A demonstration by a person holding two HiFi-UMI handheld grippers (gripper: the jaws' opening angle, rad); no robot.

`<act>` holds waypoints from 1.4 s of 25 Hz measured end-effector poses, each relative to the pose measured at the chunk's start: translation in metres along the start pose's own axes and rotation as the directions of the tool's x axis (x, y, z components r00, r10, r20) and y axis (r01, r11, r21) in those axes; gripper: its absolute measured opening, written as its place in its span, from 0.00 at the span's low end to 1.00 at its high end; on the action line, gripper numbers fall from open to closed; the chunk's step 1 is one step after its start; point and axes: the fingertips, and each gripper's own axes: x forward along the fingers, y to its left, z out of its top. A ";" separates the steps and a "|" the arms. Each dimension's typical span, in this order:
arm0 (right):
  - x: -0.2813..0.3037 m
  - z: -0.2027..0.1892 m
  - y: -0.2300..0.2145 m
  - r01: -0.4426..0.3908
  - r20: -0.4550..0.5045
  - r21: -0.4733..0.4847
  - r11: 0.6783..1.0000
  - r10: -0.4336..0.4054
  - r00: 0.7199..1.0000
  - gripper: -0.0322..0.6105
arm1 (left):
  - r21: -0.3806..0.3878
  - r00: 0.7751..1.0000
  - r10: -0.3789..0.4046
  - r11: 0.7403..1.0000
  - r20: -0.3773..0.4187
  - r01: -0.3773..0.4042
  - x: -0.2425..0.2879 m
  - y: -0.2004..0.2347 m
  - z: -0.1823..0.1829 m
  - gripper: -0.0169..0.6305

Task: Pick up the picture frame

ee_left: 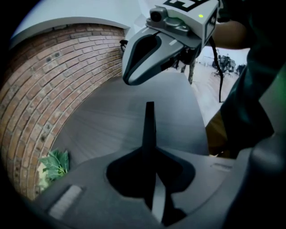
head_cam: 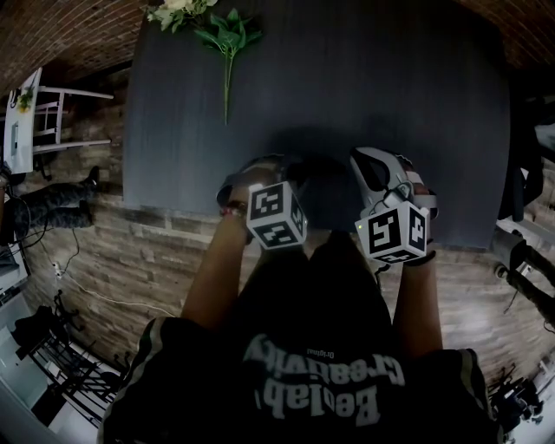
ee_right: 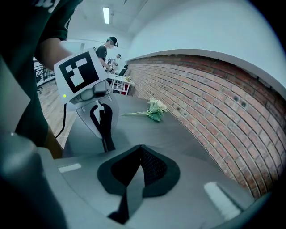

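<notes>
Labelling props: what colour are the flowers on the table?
The flowers are white with green leaves; right gripper view shows them best.

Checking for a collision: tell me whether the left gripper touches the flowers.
Apart. The right gripper view shows the left gripper with bare table between it and the flowers.

Lab-like workspace — brick wall (ee_right: 214, 89), floor cables (head_cam: 95, 295), another person (ee_right: 108, 48) in headgear.

Where our view fails
The white-and-green flower bunch (head_cam: 178, 13) runs off the head view's top edge. In the left gripper view only its leaves (ee_left: 56, 164) show, half hidden behind the left gripper (ee_left: 149, 112). The distant people (ee_right: 109, 49) are too small for us to describe.
</notes>
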 end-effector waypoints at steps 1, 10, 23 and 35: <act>0.000 0.000 0.000 0.000 0.000 -0.001 1.000 0.000 1.000 0.06 | -0.009 1.000 0.025 1.000 -0.014 -0.025 0.000 0.003 -0.002 0.10; 0.000 0.002 0.000 0.003 -0.002 -0.006 1.000 -0.003 1.000 0.06 | -0.058 0.995 0.086 0.994 -0.047 -0.089 -0.003 0.016 -0.012 0.10; -0.007 0.021 -0.005 0.024 0.010 -0.090 0.996 -0.023 1.000 0.06 | -0.140 0.986 0.165 0.977 0.015 -0.161 -0.029 0.040 0.001 0.09; -0.026 0.060 -0.024 0.066 0.081 -0.142 0.988 -0.055 0.995 0.06 | -0.189 0.951 0.301 0.940 0.066 -0.284 -0.077 0.069 0.021 0.09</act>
